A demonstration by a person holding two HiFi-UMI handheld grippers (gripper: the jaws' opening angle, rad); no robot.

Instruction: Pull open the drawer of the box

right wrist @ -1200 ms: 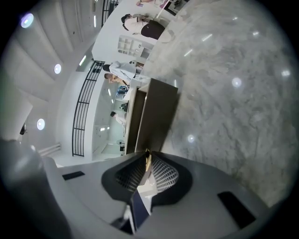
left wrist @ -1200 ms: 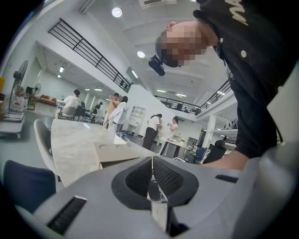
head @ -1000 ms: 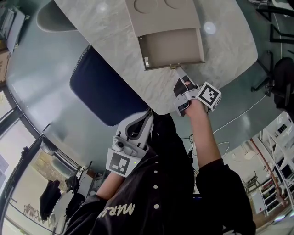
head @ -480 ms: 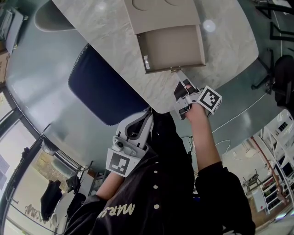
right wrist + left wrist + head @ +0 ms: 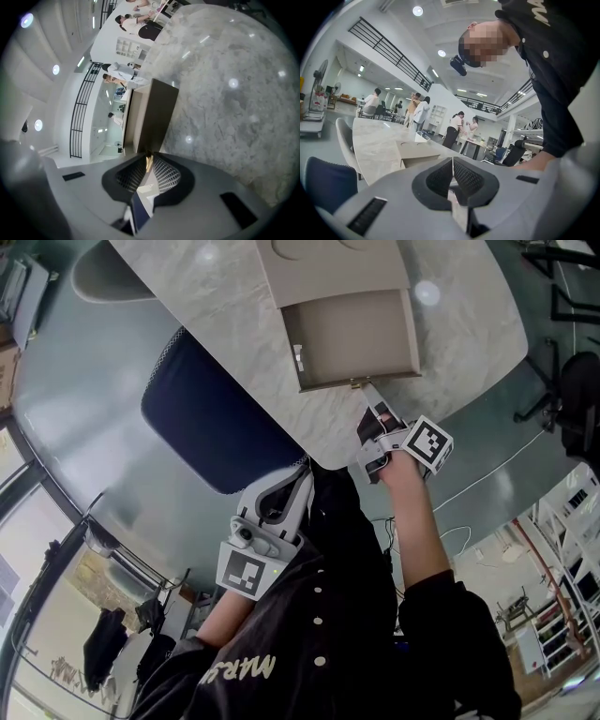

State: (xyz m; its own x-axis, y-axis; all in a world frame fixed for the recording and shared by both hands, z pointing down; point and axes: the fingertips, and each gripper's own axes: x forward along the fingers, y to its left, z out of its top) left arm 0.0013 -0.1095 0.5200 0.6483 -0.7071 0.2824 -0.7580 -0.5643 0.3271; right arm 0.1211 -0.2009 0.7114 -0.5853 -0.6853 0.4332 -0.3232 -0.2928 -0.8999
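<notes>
The beige box [image 5: 328, 268] sits on the marble table [image 5: 216, 296], and its drawer [image 5: 352, 334] stands pulled out toward me, with nothing showing inside. My right gripper [image 5: 364, 390] is shut on the small gold handle [image 5: 357, 382] at the drawer's front edge. In the right gripper view the handle [image 5: 148, 162] is pinched between the pads of the right gripper [image 5: 148, 159], with the drawer front [image 5: 157, 117] right behind it. My left gripper [image 5: 302, 474] hangs shut by my torso, off the table. The left gripper [image 5: 452, 161] holds nothing; the box [image 5: 417, 151] lies far ahead of it.
A dark blue chair [image 5: 206, 418] is tucked under the table's near edge, left of the drawer. A grey chair [image 5: 108, 282] stands at the far left. Several people stand in the room beyond the table [image 5: 375, 145].
My right gripper has drawn back a little toward me, and the drawer has come out slightly further with it. The left gripper has not moved.
</notes>
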